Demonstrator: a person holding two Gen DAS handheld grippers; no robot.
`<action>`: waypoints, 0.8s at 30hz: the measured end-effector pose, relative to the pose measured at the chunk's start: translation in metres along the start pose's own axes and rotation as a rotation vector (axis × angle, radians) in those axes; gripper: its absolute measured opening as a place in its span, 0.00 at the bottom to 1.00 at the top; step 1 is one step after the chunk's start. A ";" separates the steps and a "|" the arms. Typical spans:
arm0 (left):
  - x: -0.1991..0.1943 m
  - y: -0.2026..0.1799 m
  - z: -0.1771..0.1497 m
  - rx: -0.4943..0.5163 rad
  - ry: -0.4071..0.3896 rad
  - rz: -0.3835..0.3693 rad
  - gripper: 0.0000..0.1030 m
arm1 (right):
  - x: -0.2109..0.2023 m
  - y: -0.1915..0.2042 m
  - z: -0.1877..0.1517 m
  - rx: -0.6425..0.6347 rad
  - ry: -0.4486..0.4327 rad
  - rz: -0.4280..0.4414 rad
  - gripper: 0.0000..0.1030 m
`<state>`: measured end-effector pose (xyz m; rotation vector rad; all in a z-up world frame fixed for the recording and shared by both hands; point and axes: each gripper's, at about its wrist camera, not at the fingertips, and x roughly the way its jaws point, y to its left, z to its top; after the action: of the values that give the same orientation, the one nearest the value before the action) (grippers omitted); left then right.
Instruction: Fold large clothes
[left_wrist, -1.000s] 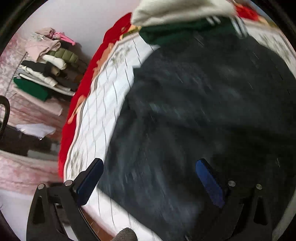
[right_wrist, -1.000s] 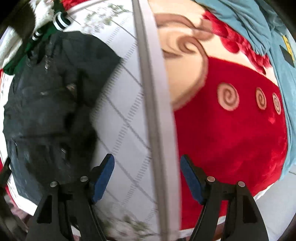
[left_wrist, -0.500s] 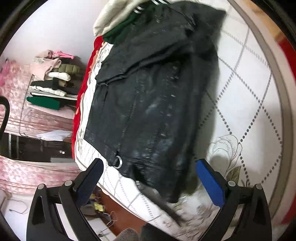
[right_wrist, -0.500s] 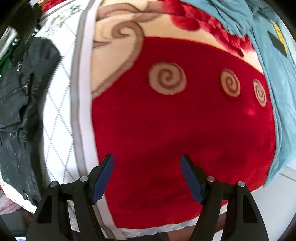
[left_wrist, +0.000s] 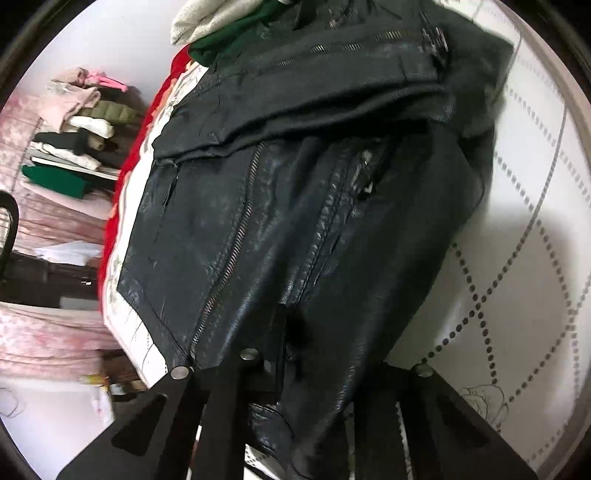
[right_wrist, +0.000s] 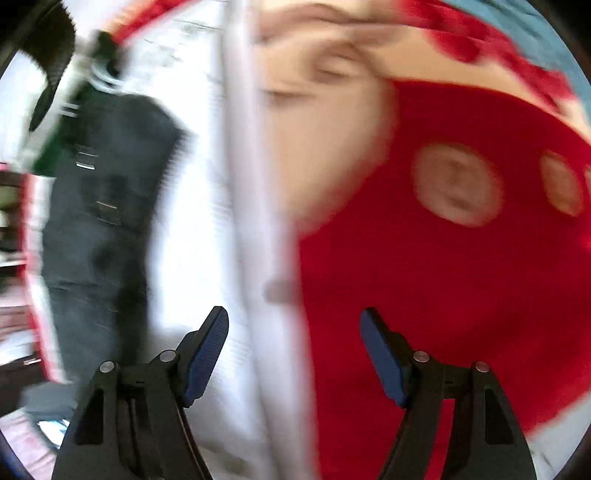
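A black leather jacket (left_wrist: 295, 206) with metal zippers lies folded on a white quilted bed cover (left_wrist: 524, 258). My left gripper (left_wrist: 306, 380) is shut on the jacket's near hem, and the leather bunches up between the fingers and hides the pads. In the blurred right wrist view the jacket (right_wrist: 107, 221) lies at the left on the white cover. My right gripper (right_wrist: 295, 350) is open and empty, above the cover's grey border (right_wrist: 266, 258) and well right of the jacket.
A green garment (left_wrist: 229, 37) and a cream one (left_wrist: 207, 18) lie beyond the jacket. A red blanket with beige swirls (right_wrist: 443, 277) covers the right side, with a teal cloth at its far edge. Folded clothes are stacked on a shelf (left_wrist: 74, 133) at the left.
My left gripper moved in onto the jacket's near hem and closed on it. My right gripper swung back left, from over the red blanket to over the white cover's border, still open.
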<state>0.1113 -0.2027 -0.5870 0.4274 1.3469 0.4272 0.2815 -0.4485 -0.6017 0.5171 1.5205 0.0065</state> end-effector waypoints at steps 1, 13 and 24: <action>-0.005 0.008 0.001 -0.014 -0.012 -0.027 0.08 | 0.005 0.010 0.005 -0.006 -0.006 0.087 0.73; -0.027 0.084 0.023 -0.047 -0.089 -0.240 0.06 | 0.076 0.103 0.034 0.146 0.052 0.497 0.24; -0.012 0.219 0.048 -0.142 -0.023 -0.552 0.11 | -0.037 0.277 0.030 -0.137 -0.085 0.255 0.16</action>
<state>0.1456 -0.0257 -0.4530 -0.0643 1.3381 0.0569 0.3937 -0.2226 -0.4779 0.5901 1.3522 0.2813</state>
